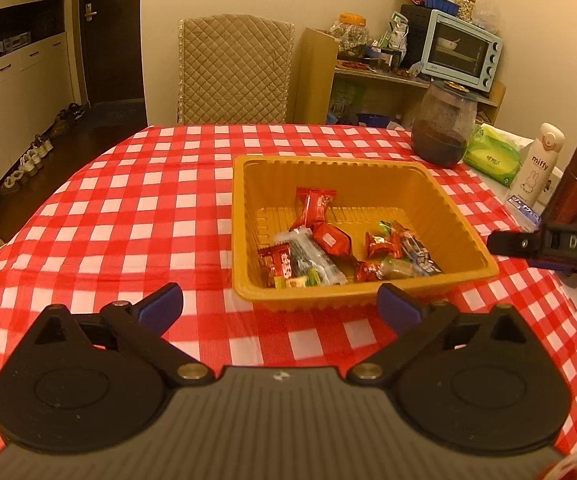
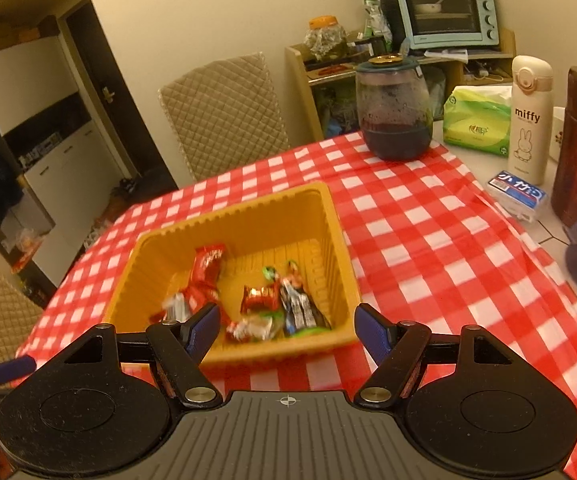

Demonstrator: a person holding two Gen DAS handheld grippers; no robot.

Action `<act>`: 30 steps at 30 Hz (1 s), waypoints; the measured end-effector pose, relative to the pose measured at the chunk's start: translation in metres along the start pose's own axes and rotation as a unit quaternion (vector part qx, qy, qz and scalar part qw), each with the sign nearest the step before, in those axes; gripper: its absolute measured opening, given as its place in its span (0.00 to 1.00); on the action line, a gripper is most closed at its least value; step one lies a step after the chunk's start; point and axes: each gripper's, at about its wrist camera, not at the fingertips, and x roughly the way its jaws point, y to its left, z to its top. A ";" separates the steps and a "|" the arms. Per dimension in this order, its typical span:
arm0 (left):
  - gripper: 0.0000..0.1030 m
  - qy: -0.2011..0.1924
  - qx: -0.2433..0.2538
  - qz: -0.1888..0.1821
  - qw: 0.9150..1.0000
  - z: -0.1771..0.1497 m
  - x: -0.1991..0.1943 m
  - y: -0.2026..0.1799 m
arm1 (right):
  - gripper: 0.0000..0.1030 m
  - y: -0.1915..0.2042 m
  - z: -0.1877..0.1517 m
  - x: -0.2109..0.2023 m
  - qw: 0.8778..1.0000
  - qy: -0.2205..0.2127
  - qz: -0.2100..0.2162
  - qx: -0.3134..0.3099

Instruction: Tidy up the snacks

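a yellow ribbed plastic tray (image 1: 464,236) sits upright mid-table, holding perhaps ten wrapped snacks (image 1: 328,240), mostly red, heaped loosely along its near side.

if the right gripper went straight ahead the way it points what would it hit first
Probably the near rim of the yellow tray: the open right gripper points at it, with wrapped candies just beyond, though depth is unclear.

The left tool (image 1: 280,306) is showing a grey ribbed body flanked by two round black discs, with black link arms pinned by silver screws and ending in blue pads (image 1: 160,306). The right tool (image 2: 286,326) is wearing the same build, a small crosshair mark sitting on its grey ribbing.
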 end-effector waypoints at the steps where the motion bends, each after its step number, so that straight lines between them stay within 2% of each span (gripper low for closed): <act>1: 0.99 -0.001 -0.001 0.000 1.000 -0.001 -0.004 -0.001 | 0.72 0.001 -0.002 -0.004 1.000 0.003 -0.002 -0.003; 13: 0.99 -0.008 -0.017 0.000 1.000 -0.023 -0.064 -0.012 | 0.72 0.020 -0.026 -0.058 0.999 0.017 -0.010 -0.042; 17: 0.99 -0.002 -0.024 -0.003 1.000 -0.032 -0.084 -0.015 | 0.78 0.025 -0.039 -0.081 0.999 0.015 -0.010 -0.049; 30: 0.99 -0.007 -0.021 0.005 1.000 -0.058 -0.151 -0.022 | 0.83 0.038 -0.071 -0.149 0.998 0.014 -0.009 -0.063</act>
